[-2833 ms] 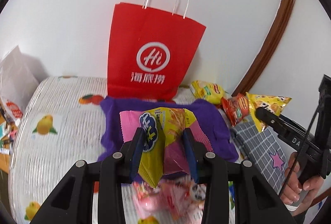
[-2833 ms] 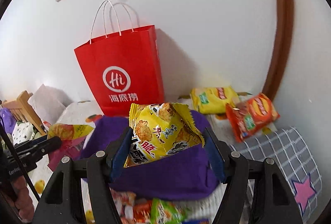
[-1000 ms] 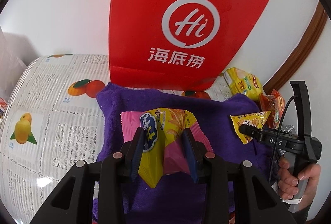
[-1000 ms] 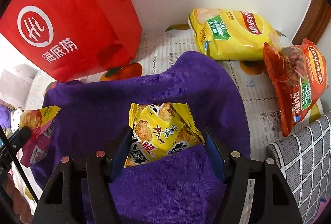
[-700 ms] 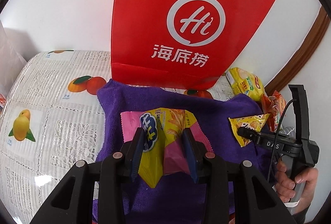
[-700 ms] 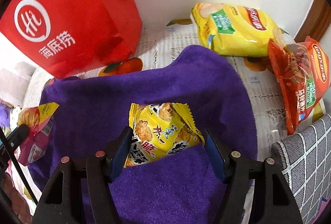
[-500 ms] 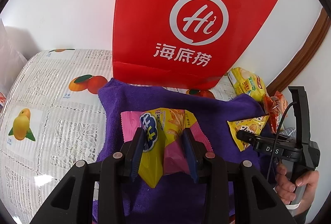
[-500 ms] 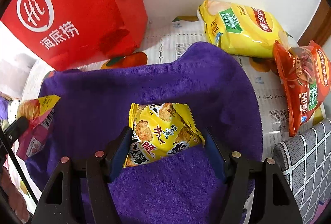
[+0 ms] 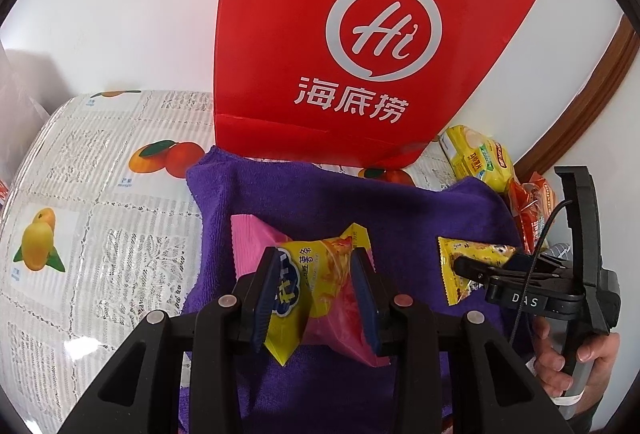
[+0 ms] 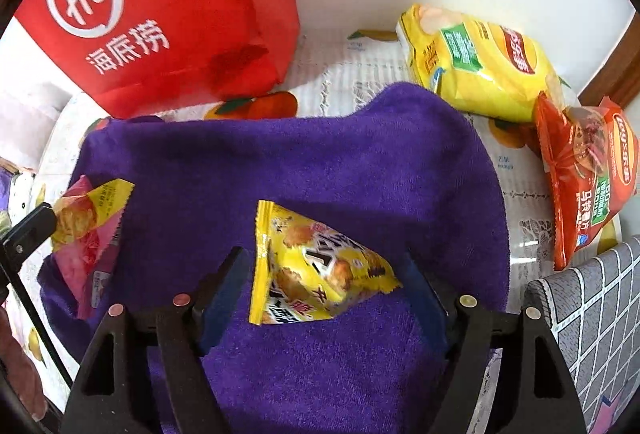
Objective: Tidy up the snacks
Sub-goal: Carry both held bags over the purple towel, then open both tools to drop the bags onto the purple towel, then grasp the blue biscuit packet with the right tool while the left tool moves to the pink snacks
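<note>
Over the purple towel [image 9: 304,193], the left gripper [image 9: 316,290] hangs low, still clamped on a pink-and-yellow snack packet [image 9: 320,286]. Rightward, the right gripper [image 10: 326,292] has spread its jaws since half a second ago, and its yellow cracker packet [image 10: 316,274] now lies tilted on the towel between them.

A white wall [image 9: 120,13] with a brown wooden trim [image 9: 580,105] rises behind a table under a fruit-printed tablecloth [image 9: 100,193].
</note>
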Tool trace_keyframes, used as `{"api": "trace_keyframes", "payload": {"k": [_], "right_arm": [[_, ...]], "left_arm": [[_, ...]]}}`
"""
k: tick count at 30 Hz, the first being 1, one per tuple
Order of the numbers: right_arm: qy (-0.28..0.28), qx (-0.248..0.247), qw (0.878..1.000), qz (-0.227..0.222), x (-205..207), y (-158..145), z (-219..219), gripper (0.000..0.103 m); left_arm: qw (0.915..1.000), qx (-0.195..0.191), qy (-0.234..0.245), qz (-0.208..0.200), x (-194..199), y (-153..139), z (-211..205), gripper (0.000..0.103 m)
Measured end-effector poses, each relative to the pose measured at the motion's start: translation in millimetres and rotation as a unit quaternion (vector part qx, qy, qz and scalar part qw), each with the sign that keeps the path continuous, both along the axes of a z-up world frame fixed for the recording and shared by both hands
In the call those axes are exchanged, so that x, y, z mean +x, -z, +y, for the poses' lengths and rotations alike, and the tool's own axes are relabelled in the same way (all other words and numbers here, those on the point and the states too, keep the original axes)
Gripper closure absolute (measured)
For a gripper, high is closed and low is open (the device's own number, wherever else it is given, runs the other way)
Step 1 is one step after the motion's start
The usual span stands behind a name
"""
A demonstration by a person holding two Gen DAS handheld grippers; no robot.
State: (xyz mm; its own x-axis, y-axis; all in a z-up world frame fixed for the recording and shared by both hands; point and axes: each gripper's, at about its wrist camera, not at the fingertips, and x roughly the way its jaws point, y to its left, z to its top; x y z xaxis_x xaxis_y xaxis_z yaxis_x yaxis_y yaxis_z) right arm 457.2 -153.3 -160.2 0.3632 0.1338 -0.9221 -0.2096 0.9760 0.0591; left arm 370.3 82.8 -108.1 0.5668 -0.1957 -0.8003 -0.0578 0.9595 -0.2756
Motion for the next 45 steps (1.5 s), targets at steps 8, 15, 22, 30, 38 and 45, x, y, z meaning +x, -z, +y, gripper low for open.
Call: {"api": "trace_keyframes", "payload": {"k": [8,15,22,30,38,45], "right_arm": [[-0.001,0.004,0.999,-0.040,-19,-27,1,0.021],[0.006,0.011,0.993,-0.121,-49,-68,3,0.021],[0.006,0.040,0.985,-0.168,-92,-96,11,0.021],[0.028,0.050,0.987,-0.153,-169,-94,-21,0.021],[0.072,0.058,0.989,-0.117,-228,-64,-48,0.021],[0.093,-0.008,0.989,-0.119,-253,-29,-57,0.021]], "left_arm": [[0.9998,0.018,0.012,0.002,-4,-7,-7,0.067],[0.9995,0.019,0.018,-0.020,-14,-27,-9,0.053],[0.9988,0.017,0.016,-0.044,-27,-50,-9,0.048],[0.9974,0.011,0.017,-0.070,-46,-80,-8,0.048],[0.9954,0.012,0.058,-0.075,-69,-102,-25,0.043],[0.9917,0.034,0.091,-0.085,-83,-111,-48,0.039]]}}
